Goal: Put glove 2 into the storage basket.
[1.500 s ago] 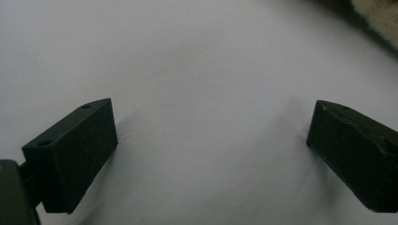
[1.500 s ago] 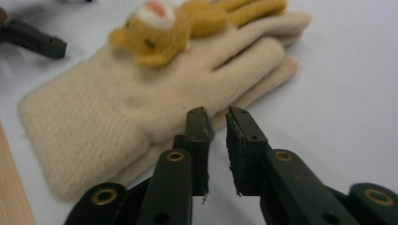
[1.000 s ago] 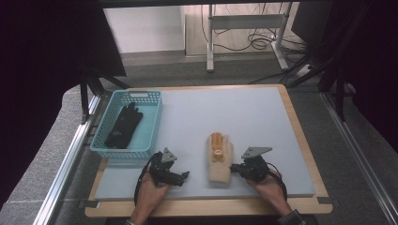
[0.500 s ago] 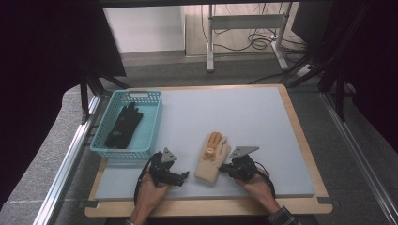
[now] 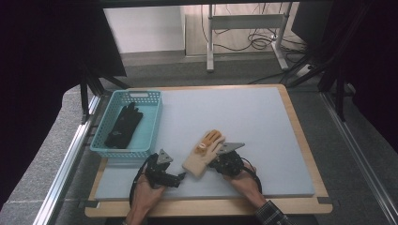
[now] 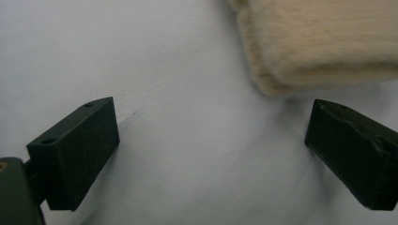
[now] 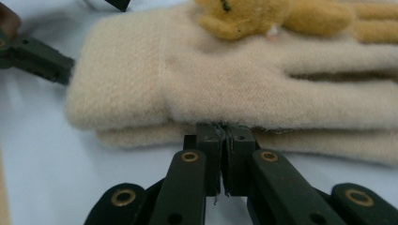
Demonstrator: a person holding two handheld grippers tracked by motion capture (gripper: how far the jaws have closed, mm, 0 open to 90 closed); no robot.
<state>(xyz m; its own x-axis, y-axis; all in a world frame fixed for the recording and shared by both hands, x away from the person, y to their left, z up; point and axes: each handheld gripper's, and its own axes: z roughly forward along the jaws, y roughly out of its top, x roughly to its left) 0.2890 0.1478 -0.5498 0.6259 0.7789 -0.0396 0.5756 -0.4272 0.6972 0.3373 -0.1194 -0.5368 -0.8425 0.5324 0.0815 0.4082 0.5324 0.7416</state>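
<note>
A cream glove (image 5: 202,154) is seen lying on the blue mat (image 5: 263,122) in the lower middle of the high view. Its edge is pinched by the right gripper (image 7: 224,136), whose jaws are pressed together. The left gripper (image 6: 211,136) is held spread just beside the glove's cuff, lower left. A black glove (image 5: 123,124) is noted in the basket (image 5: 155,122), at left.

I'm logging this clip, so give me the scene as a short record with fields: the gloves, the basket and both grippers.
cream glove: lying on the mat, near edge, cuff toward the left gripper
black glove: inside the basket
basket: teal, left side of the mat
left gripper: open, beside the cream glove's cuff, not touching
right gripper: shut on the cream glove's edge
</note>
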